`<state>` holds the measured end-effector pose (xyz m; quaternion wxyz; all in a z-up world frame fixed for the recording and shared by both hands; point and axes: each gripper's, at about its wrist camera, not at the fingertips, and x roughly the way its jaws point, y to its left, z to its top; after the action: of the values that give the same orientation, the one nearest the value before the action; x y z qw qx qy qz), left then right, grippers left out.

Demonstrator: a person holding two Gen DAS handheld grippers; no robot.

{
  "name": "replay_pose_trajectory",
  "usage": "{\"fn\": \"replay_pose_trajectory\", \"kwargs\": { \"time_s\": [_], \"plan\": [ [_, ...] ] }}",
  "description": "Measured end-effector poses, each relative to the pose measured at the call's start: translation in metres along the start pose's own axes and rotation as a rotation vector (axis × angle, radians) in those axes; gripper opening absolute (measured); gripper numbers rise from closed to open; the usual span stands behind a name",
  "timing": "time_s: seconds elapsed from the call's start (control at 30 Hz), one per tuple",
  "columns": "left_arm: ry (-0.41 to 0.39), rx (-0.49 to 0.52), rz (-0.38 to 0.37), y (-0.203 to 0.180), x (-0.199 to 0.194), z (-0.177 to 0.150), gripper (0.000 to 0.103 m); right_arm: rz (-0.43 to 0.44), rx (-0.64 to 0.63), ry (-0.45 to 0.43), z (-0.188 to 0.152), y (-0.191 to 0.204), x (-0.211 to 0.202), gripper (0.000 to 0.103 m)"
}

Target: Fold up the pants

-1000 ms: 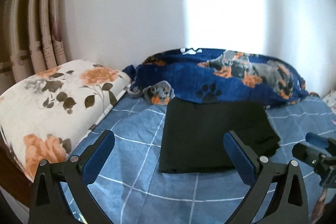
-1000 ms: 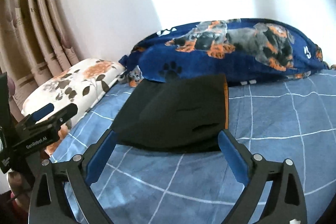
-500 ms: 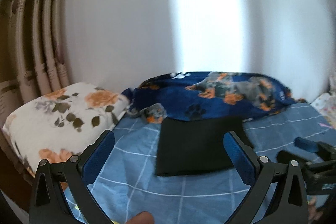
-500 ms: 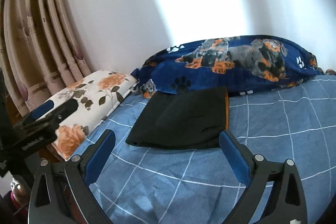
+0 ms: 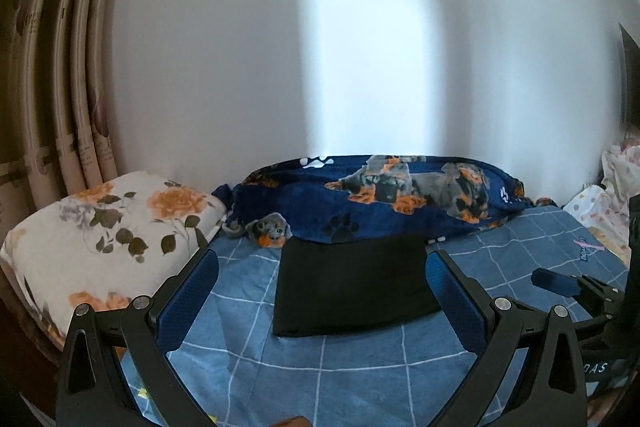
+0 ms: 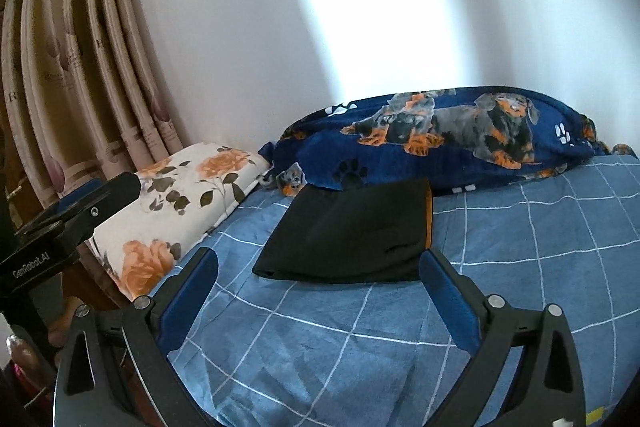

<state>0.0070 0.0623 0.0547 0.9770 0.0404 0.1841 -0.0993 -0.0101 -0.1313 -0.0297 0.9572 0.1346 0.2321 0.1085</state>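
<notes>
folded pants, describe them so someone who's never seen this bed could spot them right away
Start at the bed with the blue checked sheet. Along the wall lies a navy blanket printed with dogs; a white pillow with orange roses sits by the curtain. The folded pants lie flat just in front of the blanket: the only plain black thing there, a neat rectangle with a thin orange edge.

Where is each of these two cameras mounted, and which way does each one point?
Left wrist view: sits on the left gripper, jaws open, looking across the blue checked bedsheet at the folded black pants; the right gripper's blue tip shows at the right edge.
Right wrist view: sits on the right gripper, jaws open, facing the same pants from further right; the left gripper shows at the left edge.
Shared: pants, white floral pillow, navy dog-print blanket, white wall.
</notes>
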Motion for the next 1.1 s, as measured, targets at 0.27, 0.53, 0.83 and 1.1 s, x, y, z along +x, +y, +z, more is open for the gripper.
{"fn": "replay_pose_trajectory", "kwargs": {
  "time_s": [0.27,0.53,0.83,1.1],
  "plan": [
    [0.02,-0.028,-0.028,0.0,-0.003,0.0,0.103,-0.004,-0.011,-0.007,-0.001,0.003,-0.008,0.102],
    [0.045,-0.056,-0.061,0.002,0.0,-0.003,0.103,-0.003,-0.015,-0.005,-0.001,0.001,-0.009,0.102],
    [0.06,-0.071,-0.084,0.005,0.003,-0.009,0.103,-0.01,-0.013,0.0,-0.001,0.003,-0.01,0.102],
    [0.102,-0.074,-0.09,0.004,0.012,-0.017,0.103,-0.01,-0.009,0.018,-0.004,-0.001,-0.009,0.102]
  ]
}}
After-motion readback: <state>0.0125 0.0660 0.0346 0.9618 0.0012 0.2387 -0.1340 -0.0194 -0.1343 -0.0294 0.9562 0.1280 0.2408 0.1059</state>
